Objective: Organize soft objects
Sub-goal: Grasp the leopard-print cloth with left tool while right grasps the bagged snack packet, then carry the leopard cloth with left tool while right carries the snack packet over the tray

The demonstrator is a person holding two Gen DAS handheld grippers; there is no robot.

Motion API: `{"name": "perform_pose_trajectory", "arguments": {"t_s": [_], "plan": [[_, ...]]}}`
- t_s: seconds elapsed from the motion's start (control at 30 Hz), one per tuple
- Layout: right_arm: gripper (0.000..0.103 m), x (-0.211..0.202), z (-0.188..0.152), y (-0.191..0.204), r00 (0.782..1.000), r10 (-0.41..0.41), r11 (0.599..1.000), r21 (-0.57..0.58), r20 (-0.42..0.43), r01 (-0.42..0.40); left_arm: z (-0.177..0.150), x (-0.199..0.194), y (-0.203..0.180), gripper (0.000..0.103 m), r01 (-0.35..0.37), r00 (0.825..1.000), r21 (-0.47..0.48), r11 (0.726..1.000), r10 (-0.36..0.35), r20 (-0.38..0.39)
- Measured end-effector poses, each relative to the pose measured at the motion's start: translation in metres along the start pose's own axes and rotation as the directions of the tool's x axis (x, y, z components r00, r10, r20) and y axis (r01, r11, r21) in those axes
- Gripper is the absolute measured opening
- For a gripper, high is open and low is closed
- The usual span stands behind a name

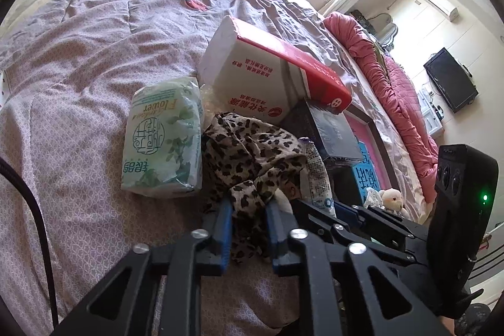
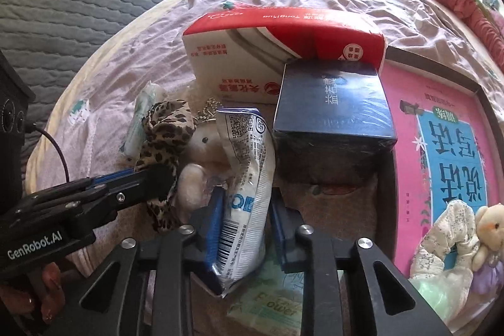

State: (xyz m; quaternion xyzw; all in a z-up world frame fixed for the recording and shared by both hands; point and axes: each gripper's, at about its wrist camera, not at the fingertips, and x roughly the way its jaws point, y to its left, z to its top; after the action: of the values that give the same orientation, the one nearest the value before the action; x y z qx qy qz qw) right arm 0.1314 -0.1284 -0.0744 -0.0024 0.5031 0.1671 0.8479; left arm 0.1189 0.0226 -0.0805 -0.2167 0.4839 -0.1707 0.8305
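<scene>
Bed (image 1: pixel 78 59), mid-sort, unfinished: left gripper (image 1: pixel 249 229) clamped on leopard-print cloth (image 1: pixel 249 153); right gripper (image 2: pixel 244 222) straddles white pouch (image 2: pixel 249 178), closure uncertain; plush toy (image 2: pixel 204 147), tissue pack (image 1: pixel 163 137) remain.

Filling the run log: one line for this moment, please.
left gripper: astride leopard-print cloth | right gripper: astride white snack bag | surface: bed | plush toy between

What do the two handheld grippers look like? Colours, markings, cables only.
Both grippers, left and right, have black cut-out linkage frames, silver round bolts and blue finger pads. The left body reads "GenRobot.AI" in white and trails a black cable; the right housing shows a green LED.
</scene>
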Motion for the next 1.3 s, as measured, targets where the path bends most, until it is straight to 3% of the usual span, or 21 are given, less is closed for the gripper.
{"name": "perform_pose_trajectory", "arguments": {"t_s": [0.6,1.3], "plan": [[0.024,-0.053,0.002,-0.014,0.986,0.079,0.994,0.062,0.145,-0.089,-0.007,-0.045,-0.027,0.013,-0.036,0.992,0.066,0.997,0.028,0.120],[0.024,-0.104,-0.008,-0.026,0.963,0.111,0.985,0.100,0.245,-0.139,-0.031,-0.068,-0.082,0.013,-0.126,0.986,0.178,0.976,0.103,0.134]]}}
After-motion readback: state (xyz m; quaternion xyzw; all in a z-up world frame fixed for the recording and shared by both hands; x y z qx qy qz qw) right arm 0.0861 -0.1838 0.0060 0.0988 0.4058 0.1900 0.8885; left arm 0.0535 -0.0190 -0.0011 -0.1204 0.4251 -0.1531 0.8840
